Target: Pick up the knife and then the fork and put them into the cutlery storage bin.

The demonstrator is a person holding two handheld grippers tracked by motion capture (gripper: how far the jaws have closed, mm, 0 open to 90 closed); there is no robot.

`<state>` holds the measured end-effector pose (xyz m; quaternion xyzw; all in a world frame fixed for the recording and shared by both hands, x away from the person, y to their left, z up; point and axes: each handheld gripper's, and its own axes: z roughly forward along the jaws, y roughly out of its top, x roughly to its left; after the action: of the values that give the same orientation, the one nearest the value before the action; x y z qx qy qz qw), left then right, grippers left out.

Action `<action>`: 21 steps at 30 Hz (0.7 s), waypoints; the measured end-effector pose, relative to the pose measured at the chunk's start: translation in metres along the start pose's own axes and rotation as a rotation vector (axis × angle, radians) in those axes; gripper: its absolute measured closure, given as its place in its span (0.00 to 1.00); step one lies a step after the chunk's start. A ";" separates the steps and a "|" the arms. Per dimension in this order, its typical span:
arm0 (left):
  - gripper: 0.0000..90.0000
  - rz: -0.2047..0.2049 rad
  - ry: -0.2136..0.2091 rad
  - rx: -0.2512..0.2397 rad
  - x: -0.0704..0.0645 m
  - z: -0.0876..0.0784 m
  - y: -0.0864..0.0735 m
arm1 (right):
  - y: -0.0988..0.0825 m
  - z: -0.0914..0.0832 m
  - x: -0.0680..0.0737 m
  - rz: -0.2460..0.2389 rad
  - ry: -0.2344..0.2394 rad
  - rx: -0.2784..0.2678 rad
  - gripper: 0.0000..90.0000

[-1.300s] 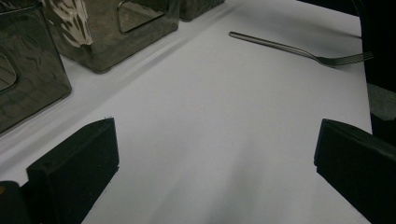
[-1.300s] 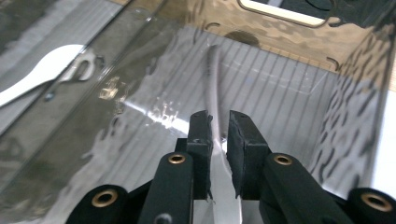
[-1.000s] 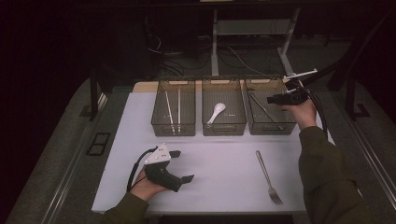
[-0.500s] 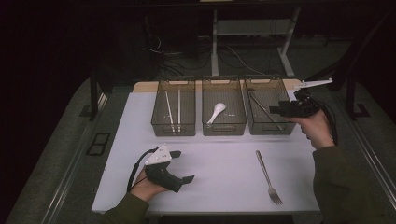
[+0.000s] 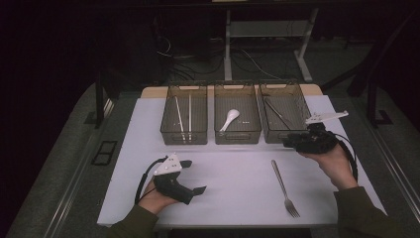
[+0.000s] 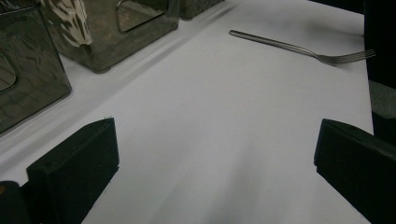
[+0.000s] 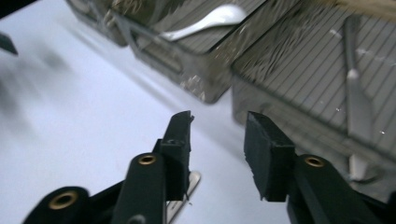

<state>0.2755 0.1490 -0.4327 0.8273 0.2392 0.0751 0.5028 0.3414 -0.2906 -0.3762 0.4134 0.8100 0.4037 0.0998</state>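
A metal fork (image 5: 282, 191) lies on the white table (image 5: 237, 178) at the front right, tines toward me. My right gripper (image 5: 288, 143) hovers just in front of the right basket (image 5: 282, 106), above the fork's handle end (image 7: 183, 195). Its jaws have just been closing and stand partly open around nothing (image 7: 218, 140). My left gripper (image 5: 198, 190) rests at the front left, open wide and empty (image 6: 215, 154), facing the fork (image 6: 299, 46).
Three mesh baskets stand in a row at the back. The left basket (image 5: 184, 130) holds chopsticks (image 5: 182, 114), the middle basket (image 5: 237, 134) a white spoon (image 5: 229, 119), and the right one a metal utensil (image 7: 357, 98).
My right hand has come from over the right basket toward the front, down to the table in front of it. The left hand has kept still.
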 end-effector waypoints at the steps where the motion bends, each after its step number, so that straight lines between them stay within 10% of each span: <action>1: 0.00 0.001 0.000 0.001 0.000 0.000 0.000 | -0.003 0.001 0.002 -0.011 0.002 0.009 0.72; 21: 0.00 0.005 0.008 0.009 0.000 0.000 0.000 | -0.037 0.041 0.009 -0.026 -0.029 0.152 1.00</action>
<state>0.2757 0.1489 -0.4332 0.8298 0.2397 0.0786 0.4977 0.3345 -0.2724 -0.4288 0.4152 0.8421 0.3336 0.0852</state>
